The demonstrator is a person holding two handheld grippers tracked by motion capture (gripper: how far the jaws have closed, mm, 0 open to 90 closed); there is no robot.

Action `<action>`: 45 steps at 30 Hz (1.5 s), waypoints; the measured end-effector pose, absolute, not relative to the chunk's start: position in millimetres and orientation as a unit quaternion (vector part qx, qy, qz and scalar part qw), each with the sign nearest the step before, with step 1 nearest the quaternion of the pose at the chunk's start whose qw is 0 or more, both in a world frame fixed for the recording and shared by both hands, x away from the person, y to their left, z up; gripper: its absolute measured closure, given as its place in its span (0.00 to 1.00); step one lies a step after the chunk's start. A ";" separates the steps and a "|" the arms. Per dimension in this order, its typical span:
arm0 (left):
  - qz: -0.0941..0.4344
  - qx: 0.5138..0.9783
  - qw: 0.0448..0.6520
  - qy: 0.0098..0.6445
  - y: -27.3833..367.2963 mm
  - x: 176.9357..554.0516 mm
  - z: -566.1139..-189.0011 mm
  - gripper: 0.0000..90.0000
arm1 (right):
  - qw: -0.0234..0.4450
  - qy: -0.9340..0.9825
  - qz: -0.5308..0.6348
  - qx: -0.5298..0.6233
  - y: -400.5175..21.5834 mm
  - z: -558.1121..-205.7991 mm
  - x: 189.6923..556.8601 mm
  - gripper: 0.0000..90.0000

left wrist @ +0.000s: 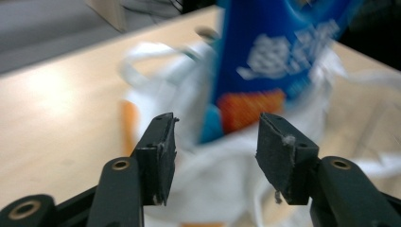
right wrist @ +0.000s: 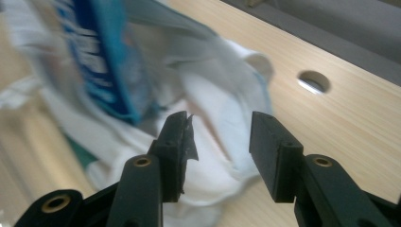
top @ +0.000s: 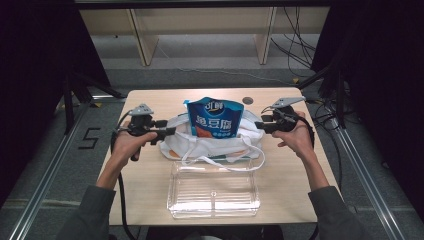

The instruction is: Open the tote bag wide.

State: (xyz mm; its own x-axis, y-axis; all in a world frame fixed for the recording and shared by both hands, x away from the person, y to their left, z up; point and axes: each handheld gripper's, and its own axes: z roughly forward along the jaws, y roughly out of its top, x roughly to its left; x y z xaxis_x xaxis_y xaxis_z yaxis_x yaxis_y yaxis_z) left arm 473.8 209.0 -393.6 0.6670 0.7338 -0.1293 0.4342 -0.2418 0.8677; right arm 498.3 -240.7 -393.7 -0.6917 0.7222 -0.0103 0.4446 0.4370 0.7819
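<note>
Blue snack pouch [top: 214, 118] stands upright inside the white cloth tote bag [top: 200, 145], top half sticking out above the bag mouth. The bag sits mid-table, slumped around the pouch; its handles [top: 220, 162] trail toward the person, onto the far rim of the clear plastic tray [top: 214, 192]. My read: the bag fabric bunched round the pouch base is what props it upright, so nothing needs to hold it now.

Left gripper [top: 167, 133]: at the bag's left edge, jaws parted, nothing between the pads. In the left gripper view the fingertips [left wrist: 163, 142] are clear of the cloth, pouch and bag straight ahead beyond them.

Right gripper [top: 260, 125]: mirror position at the bag's right edge, jaws also apart and empty. In the right gripper view the pads [right wrist: 267, 146] hang over white fabric without pinching it; pouch is ahead and left.

So the pouch lies between both tongs, both close to the bag sides but apart. Looks like a bag-side release, judging by symmetry.

Table [top: 150, 105] has a grommet hole [top: 248, 100] behind the bag.
</note>
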 end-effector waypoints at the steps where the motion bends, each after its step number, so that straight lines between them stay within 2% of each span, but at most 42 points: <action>1: 0.154 0.773 0.486 0.378 209.0 473.8 -393.6 0.52 | 0.175 0.829 0.397 0.352 -240.7 -393.7 498.3 0.65; 4: 0.177 0.773 0.464 0.396 213.4 487.7 -389.5 0.52 | 0.173 0.822 0.385 0.382 -243.2 -402.5 510.0 0.65; 8: 0.164 0.795 0.419 0.407 206.2 511.5 -409.7 0.55 | 0.167 0.827 0.361 0.396 -241.9 -419.0 528.3 0.67; 10: 0.160 0.799 0.417 0.404 204.5 519.8 -421.1 0.70 | 0.167 0.825 0.352 0.409 -240.4 -430.2 536.2 0.73; 12: 0.150 0.801 0.415 0.405 205.4 527.6 -433.3 0.85 | 0.159 0.831 0.349 0.404 -240.9 -440.0 544.1 0.95; 14: 0.137 0.799 0.399 0.427 205.6 537.4 -453.3 0.93 | 0.149 0.840 0.323 0.409 -239.7 -449.2 550.1 1.00; 16: 0.129 0.800 0.393 0.434 206.0 540.4 -461.4 0.95 | 0.144 0.849 0.311 0.403 -237.7 -457.7 555.0 1.00; 18: 0.116 0.794 0.390 0.452 203.7 545.2 -488.3 0.95 | 0.145 0.852 0.309 0.398 -234.0 -467.4 558.7 1.00; 21: 0.099 0.791 0.391 0.460 205.9 544.7 -498.9 0.96 | 0.130 0.854 0.301 0.403 -227.8 -479.7 563.0 1.00; 27: 0.116 0.799 0.387 0.445 203.8 541.8 -497.9 0.96 | 0.130 0.853 0.307 0.402 -225.5 -491.5 568.9 1.00; 28: 0.112 0.797 0.390 0.447 204.9 541.5 -497.8 0.95 | 0.137 0.849 0.310 0.404 -227.1 -488.0 568.4 0.96; 29: 0.112 0.797 0.390 0.447 204.9 541.5 -497.8 0.95 | 0.137 0.849 0.310 0.404 -227.1 -488.0 568.4 0.96; 30: 0.108 0.795 0.390 0.452 205.8 540.9 -497.6 0.95 | 0.138 0.831 0.339 0.420 -231.3 -472.6 561.6 0.83; 31: 0.108 0.795 0.390 0.452 205.8 540.9 -497.6 0.95 | 0.138 0.831 0.339 0.420 -231.3 -472.6 561.6 0.83; 34: 0.105 0.799 0.389 0.446 206.4 540.5 -496.5 0.94 | 0.144 0.827 0.370 0.399 -236.0 -431.2 531.2 0.71; 36: 0.112 0.797 0.391 0.446 205.5 539.7 -496.5 0.94 | 0.145 0.829 0.384 0.381 -237.6 -422.2 522.0 0.71; 38: 0.111 0.801 0.386 0.444 205.3 539.4 -495.2 0.93 | 0.117 0.838 0.403 0.349 -241.5 -401.0 487.2 0.69; 39: 0.111 0.801 0.386 0.444 205.3 539.4 -495.2 0.93 | 0.117 0.838 0.403 0.349 -241.5 -401.0 487.2 0.69; 40: 0.113 0.798 0.390 0.445 204.7 539.3 -495.5 0.93 | 0.105 0.844 0.394 0.347 -240.0 -396.9 467.7 0.68; 43: 0.114 0.799 0.388 0.444 204.5 539.0 -495.0 0.92 | 0.099 0.847 0.393 0.346 -238.0 -401.9 458.2 0.64; 44: 0.113 0.799 0.389 0.444 204.6 538.9 -495.0 0.92 | 0.076 0.853 0.368 0.362 -234.7 -407.5 448.3 0.63; 45: 0.113 0.799 0.389 0.443 204.9 538.9 -494.9 0.92 | 0.079 0.860 0.367 0.346 -233.6 -413.4 447.8 0.64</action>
State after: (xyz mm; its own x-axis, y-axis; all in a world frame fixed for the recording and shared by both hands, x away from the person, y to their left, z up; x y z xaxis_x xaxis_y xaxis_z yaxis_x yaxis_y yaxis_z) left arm 538.9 204.9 -494.9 0.5815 0.7967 -0.1649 0.6209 -0.3036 0.7227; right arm 447.8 -233.6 -413.4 -0.7478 0.6532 0.1187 0.5378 0.4912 0.6852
